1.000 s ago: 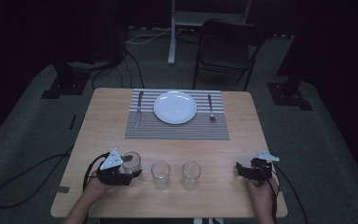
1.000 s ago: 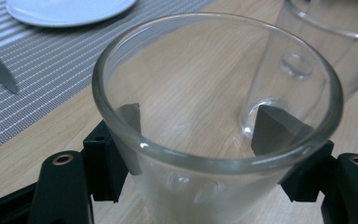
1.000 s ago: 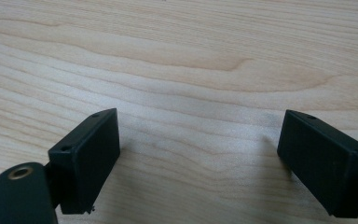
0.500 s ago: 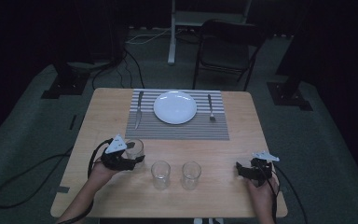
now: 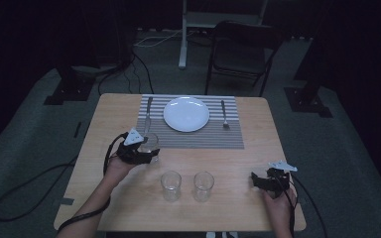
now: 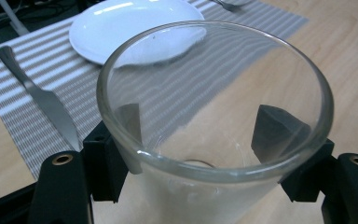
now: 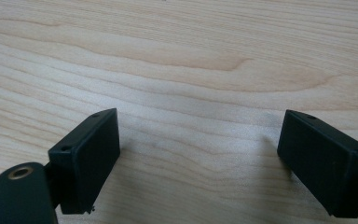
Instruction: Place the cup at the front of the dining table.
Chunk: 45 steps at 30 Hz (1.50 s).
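My left gripper (image 5: pixel 146 154) is shut on a clear drinking glass (image 5: pixel 150 144), held just off the lower left corner of the striped placemat (image 5: pixel 213 139). In the left gripper view the glass (image 6: pixel 214 116) stands upright between the two black jaws, whose pads press its sides. Two more clear glasses (image 5: pixel 171 186) (image 5: pixel 203 186) stand side by side near the front of the wooden table (image 5: pixel 99 124). My right gripper (image 5: pixel 256 180) rests at the front right of the table, open, with only bare wood between its jaws (image 7: pixel 200 163).
A white plate (image 5: pixel 186 113) sits in the middle of the placemat, with a knife (image 5: pixel 148 113) on its left and a fork (image 5: pixel 224 115) on its right. A dark folding chair (image 5: pixel 240 54) stands beyond the table's far edge. Cables trail over the floor at left.
My left gripper has carried the glass away from the front left of the table, forward and slightly right, to the placemat's near left corner. The right gripper has stayed put.
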Available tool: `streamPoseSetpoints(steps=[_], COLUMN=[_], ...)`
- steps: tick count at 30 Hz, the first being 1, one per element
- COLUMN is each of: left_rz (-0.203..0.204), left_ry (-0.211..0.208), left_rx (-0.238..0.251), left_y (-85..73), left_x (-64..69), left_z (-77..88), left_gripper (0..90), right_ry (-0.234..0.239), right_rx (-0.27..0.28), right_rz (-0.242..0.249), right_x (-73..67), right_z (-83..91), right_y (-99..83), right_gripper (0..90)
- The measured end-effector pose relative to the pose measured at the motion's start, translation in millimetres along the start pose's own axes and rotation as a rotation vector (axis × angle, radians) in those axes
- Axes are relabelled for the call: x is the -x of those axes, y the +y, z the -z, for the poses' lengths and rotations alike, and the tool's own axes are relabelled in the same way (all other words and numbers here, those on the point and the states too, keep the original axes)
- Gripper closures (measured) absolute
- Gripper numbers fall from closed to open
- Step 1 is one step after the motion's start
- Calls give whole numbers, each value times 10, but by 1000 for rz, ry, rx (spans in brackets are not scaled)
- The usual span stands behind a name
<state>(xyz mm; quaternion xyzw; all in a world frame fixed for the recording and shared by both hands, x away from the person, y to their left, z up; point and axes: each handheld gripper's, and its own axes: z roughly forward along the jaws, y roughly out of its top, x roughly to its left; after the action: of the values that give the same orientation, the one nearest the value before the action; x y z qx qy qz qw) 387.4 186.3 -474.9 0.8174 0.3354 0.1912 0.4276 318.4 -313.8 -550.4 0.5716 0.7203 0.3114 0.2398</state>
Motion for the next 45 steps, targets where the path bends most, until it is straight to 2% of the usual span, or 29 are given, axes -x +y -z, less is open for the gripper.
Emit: streamPoseSetpoints(steps=[3,11,18,25,28,38,41,43,45], left_rz=[17,14,56,80,99,95,119,101,105], left_ry=[3,35,55,85,95,134,129,138,134], left_rx=[10,5,3,2,-1,-24,-17,-22,-26], left_y=[71,192,316,424,441,459,428,418,402], left_x=[-57,-157,-326,-432,-466,-572,-606,-599,-599], left_z=[-70,-256,-445,-626,-702,-864,-883,-897,-916], left_gripper=[303,303,303,303,303,303,303,303,303], right_ry=[0,0,0,0,-1,-2,-3,-2,-2], right_rx=[0,0,1,0,1,1,1,1,1], right_rz=[0,1,1,0,-1,-3,-3,-3,-3], right_x=[0,0,0,0,-3,-5,-6,-6,-6], right_z=[0,0,0,0,8,9,9,10,10], right_y=[0,0,0,-1,-6,-8,-8,-8,-8], right_gripper=[127,127,128,129,137,138,138,139,138])
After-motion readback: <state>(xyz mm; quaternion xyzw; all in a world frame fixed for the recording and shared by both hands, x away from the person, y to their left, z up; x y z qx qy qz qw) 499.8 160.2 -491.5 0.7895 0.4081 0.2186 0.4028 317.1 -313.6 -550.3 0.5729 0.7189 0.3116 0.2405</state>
